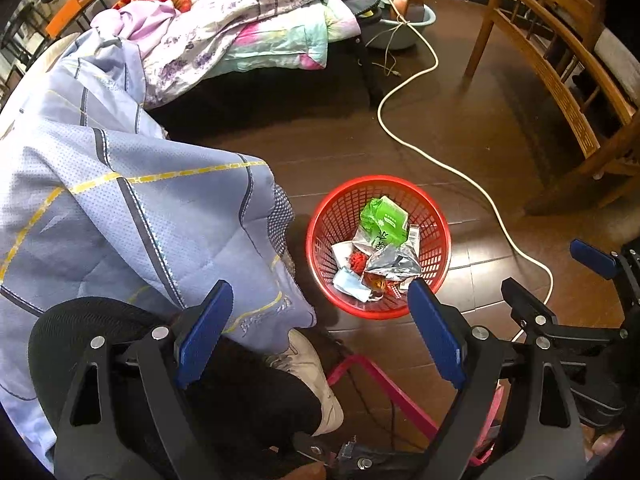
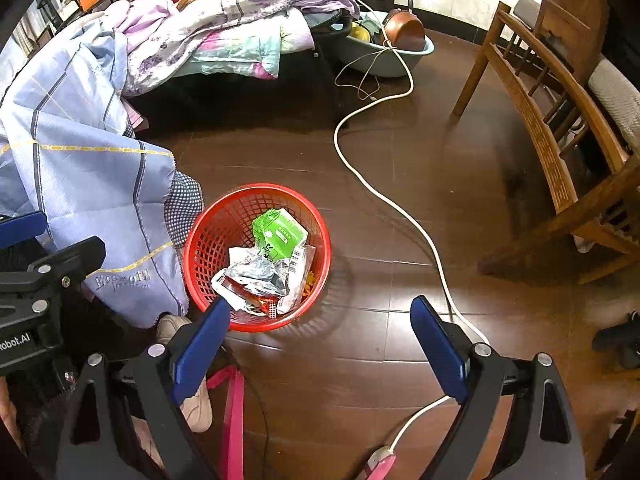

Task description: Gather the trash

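Observation:
A red mesh basket (image 1: 320, 224) (image 2: 208, 224) stands on the dark floor. It holds a green packet (image 1: 384, 220) (image 2: 280, 232), a silver foil wrapper (image 1: 394, 262) (image 2: 256, 274), white paper and other scraps. My left gripper (image 1: 322, 304) is open and empty, held above the floor just left of the basket's near rim. My right gripper (image 2: 320, 320) is open and empty, above the floor just right of the basket. The right gripper also shows in the left wrist view (image 1: 560, 272) at the right.
A blue quilt (image 1: 100, 200) (image 2: 80, 160) hangs off the bed beside the basket. A white cable (image 1: 440, 160) (image 2: 380, 192) runs across the floor. A wooden chair (image 1: 560, 80) (image 2: 560, 140) stands right. A blue basin (image 2: 384, 56) sits far back. A white shoe (image 1: 312, 368) and a pink strap (image 2: 232, 420) lie near.

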`<state>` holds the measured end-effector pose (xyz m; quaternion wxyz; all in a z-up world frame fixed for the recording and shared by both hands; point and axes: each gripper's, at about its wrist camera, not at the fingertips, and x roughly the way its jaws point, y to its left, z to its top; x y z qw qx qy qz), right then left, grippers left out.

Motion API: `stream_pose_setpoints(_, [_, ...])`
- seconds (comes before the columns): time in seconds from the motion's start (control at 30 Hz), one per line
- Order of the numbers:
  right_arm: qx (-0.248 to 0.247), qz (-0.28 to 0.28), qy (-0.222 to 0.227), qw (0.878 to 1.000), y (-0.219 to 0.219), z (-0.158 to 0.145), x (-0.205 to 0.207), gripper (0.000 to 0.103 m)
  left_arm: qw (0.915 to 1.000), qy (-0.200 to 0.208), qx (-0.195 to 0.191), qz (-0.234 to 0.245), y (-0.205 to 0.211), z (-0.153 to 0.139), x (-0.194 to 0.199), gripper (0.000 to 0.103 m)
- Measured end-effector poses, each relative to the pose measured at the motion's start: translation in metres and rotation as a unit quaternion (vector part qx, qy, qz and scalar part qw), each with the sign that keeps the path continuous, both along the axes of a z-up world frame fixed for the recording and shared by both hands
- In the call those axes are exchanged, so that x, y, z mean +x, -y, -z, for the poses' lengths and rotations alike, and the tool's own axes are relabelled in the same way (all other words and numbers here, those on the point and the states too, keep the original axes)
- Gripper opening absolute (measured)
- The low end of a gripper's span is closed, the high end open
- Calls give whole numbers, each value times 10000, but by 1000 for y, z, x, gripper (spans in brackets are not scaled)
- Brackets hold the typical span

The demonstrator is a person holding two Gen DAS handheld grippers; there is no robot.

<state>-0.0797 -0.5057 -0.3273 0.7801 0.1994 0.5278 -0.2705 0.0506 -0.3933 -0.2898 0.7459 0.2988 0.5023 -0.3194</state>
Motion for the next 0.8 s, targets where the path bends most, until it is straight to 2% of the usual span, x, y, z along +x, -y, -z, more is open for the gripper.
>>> stream_pose_setpoints(0.8, [11, -50, -52, 10000, -2, 1, 2, 90, 10000, 9, 12, -34, -2, 0, 1, 86])
